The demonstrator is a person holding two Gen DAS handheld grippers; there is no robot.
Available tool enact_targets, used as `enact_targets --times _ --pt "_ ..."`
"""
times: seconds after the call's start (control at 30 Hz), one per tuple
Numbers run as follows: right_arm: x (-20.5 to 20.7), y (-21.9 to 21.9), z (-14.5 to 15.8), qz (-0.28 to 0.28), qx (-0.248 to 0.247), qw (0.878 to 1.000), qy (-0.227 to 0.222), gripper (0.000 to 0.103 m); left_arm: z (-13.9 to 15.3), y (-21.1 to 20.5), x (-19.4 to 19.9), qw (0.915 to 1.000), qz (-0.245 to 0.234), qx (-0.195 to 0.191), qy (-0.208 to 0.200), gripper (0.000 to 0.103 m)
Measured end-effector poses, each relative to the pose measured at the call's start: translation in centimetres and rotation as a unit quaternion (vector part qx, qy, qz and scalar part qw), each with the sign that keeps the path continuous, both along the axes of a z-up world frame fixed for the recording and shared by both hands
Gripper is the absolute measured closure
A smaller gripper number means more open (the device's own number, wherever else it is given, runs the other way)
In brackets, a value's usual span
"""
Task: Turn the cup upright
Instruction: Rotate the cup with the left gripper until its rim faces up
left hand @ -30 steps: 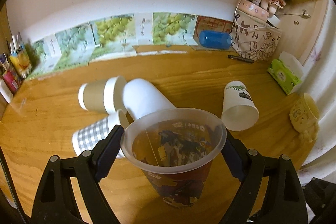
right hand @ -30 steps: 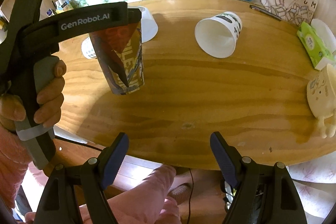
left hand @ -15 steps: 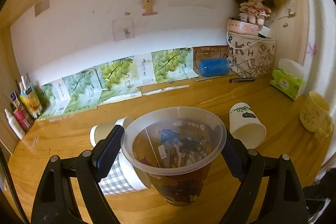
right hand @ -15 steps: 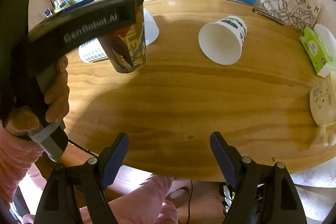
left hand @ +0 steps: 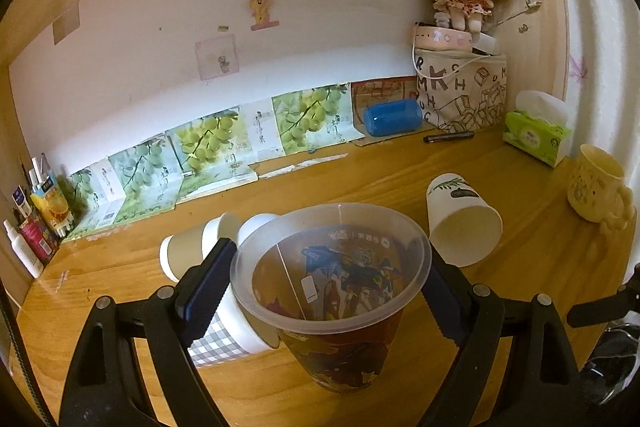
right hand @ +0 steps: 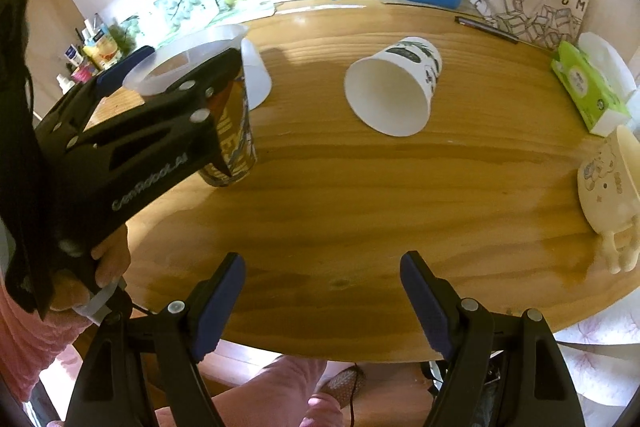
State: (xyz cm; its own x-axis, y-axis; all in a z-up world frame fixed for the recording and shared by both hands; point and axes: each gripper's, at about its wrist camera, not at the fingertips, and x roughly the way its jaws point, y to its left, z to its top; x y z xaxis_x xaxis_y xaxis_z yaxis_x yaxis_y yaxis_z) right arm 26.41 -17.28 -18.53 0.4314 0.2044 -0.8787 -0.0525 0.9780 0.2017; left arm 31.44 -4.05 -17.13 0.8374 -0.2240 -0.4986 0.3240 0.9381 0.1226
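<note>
Beside gripped printed cup (left hand: 340, 303), checked cup (left hand: 224, 339), leaf-print cup (left hand: 464, 223)

left gripper (right hand: 168, 75) body: "GenRobot.AI" | canvas bag (left hand: 464, 95): letters K, H, M, U, C | printed cup (right hand: 236, 147): lettering unreadable

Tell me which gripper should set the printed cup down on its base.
Left. The left gripper already grips the printed cup near its rim, mouth up, base just above the table. The right gripper is open and empty at the near table edge.
</note>
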Motion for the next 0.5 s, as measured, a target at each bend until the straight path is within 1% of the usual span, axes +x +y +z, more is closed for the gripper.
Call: enact_targets --times 0.23,0.4,0.5 --pt "0.2 0.0 -0.1 -0.007 -0.001 1.0 0.0 0.023 -0.2 -0.2 -0.8 0.9999 -0.009 0.01 -0.007 0.013" --pt "-0.1 0.3 0.2 -0.006 0.001 1.0 -0.002 0.023 -0.2 0.0 -1.3 0.9998 -0.016 0.01 0.005 0.013" --pt "-0.2 0.5 0.3 -0.004 0.001 1.0 -0.004 0.023 -0.3 -0.1 -1.8 0.9995 -0.021 0.02 0.008 0.013"
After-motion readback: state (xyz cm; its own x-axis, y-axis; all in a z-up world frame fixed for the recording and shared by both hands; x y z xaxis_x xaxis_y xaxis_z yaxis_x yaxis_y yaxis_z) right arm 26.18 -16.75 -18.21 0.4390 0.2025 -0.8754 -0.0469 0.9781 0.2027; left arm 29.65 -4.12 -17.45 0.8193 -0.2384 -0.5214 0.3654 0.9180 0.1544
